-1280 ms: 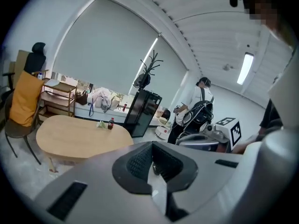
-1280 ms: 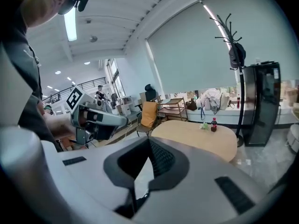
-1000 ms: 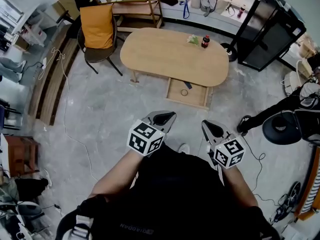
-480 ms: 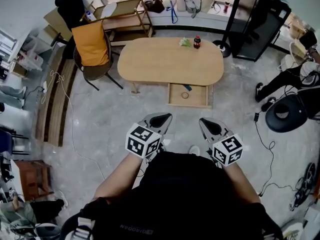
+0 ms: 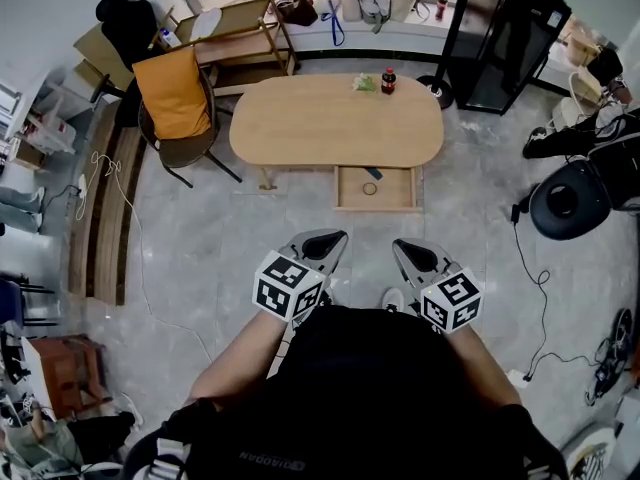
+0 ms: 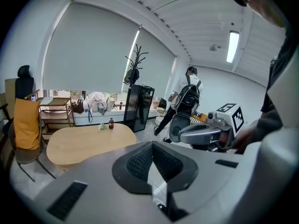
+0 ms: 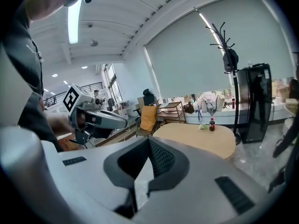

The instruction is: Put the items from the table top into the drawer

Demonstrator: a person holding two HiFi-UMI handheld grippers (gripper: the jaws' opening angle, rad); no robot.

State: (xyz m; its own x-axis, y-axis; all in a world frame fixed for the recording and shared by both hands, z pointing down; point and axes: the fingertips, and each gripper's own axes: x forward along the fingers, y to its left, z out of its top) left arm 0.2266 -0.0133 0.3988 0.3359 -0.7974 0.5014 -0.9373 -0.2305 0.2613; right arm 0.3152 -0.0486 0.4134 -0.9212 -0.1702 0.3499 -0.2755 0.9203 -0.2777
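Observation:
A dark cola bottle and a small green packet stand on the far edge of the oval wooden table. Its drawer is pulled open on the near side, with a ring and a dark item inside. My left gripper and right gripper are held side by side close to my body, well short of the table, both shut and empty. The left gripper view shows its shut jaws, the bottle and the right gripper. The right gripper view shows its shut jaws and the bottle.
A chair with an orange cover stands left of the table, a wooden shelf behind it. A black cabinet and a coat stand rise at the right. A person with an office chair is at the right. Cables trail over the grey floor.
The head view has swung so the table now lies square ahead instead of tilted. Both grippers stay shut in front of my body, shifted only slightly. The person at the right has moved.

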